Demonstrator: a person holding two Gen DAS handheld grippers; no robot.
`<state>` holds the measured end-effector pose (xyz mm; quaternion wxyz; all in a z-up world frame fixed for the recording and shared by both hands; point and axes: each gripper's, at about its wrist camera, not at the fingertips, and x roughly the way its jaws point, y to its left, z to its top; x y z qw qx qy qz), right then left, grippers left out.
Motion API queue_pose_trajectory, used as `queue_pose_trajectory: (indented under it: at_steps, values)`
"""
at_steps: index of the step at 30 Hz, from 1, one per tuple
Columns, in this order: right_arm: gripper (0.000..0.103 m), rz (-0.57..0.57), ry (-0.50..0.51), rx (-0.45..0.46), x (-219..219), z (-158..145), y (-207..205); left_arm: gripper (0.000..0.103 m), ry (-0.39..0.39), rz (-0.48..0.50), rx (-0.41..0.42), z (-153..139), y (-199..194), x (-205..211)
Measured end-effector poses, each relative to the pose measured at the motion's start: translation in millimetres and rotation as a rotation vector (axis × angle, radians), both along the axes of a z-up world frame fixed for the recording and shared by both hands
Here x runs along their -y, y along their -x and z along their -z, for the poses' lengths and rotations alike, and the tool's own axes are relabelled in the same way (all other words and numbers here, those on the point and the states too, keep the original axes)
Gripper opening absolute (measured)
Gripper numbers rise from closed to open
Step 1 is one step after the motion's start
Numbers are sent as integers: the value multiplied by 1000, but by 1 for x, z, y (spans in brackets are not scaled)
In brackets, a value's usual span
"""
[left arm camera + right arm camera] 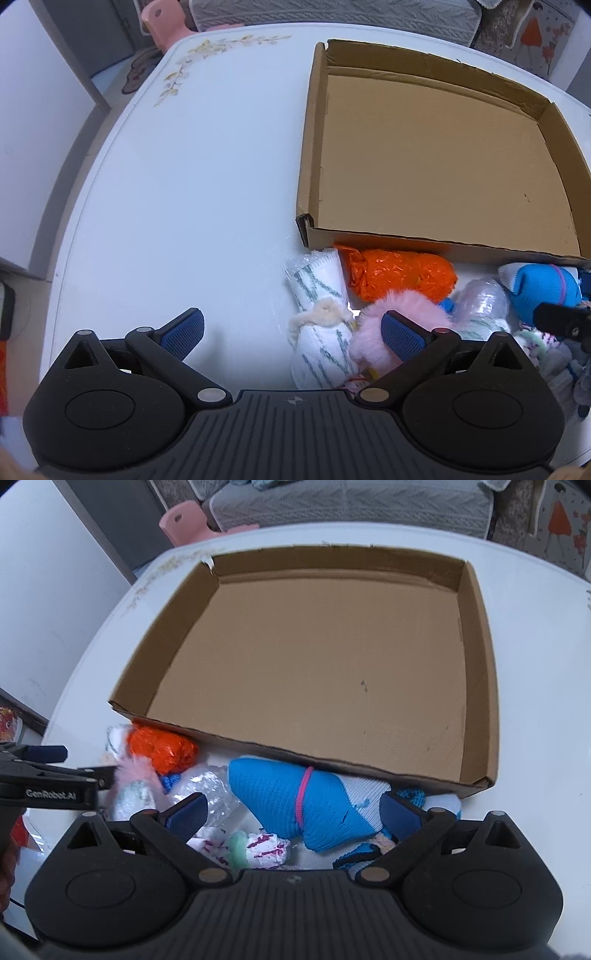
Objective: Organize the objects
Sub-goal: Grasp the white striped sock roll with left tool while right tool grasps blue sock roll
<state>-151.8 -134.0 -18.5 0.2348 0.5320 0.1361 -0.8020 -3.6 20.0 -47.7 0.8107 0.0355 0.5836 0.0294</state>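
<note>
**A:** so where's everything at? The cardboard box [332, 657] sits on the white desk [184, 184], nothing in it. The soft stuff is piled on the desk just in front of its near wall: an orange crinkly bundle [399, 275], a white-and-green rolled cloth [321, 321], a pink fluffy thing [373, 325], a blue knit sock [295, 801].

**B:** and the grippers? Left gripper [291, 332] has its jaws spread wide, holding nothing, beside the pile. Right gripper [293, 812] is wide open too, jaws on either side of the blue sock, not closed on it.
</note>
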Motion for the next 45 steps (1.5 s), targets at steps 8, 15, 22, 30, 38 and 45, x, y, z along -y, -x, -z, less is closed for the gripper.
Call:
queue_pose_trajectory:
  at_steps: [8,15,22,30,38,45]
  values:
    - [85,11,-17,3,-2,3,-6,102,148,-151,-11,5,5,-31]
    - [78,12,-6,2,0,1,-4,102,92,-107,-35,14,9,-17]
    - [67,-3,14,-8,-4,-2,1,98,84,-81,-14,21,16,-9]
    - [63,0,36,-13,-14,-14,-5,43,101,-20,4,7,28,4]
    - [59,-4,104,-43,-18,-31,-4,42,102,-14,73,-27,51,13]
    - [57,3,119,-61,-23,-36,-2,43,142,11,133,-57,56,20]
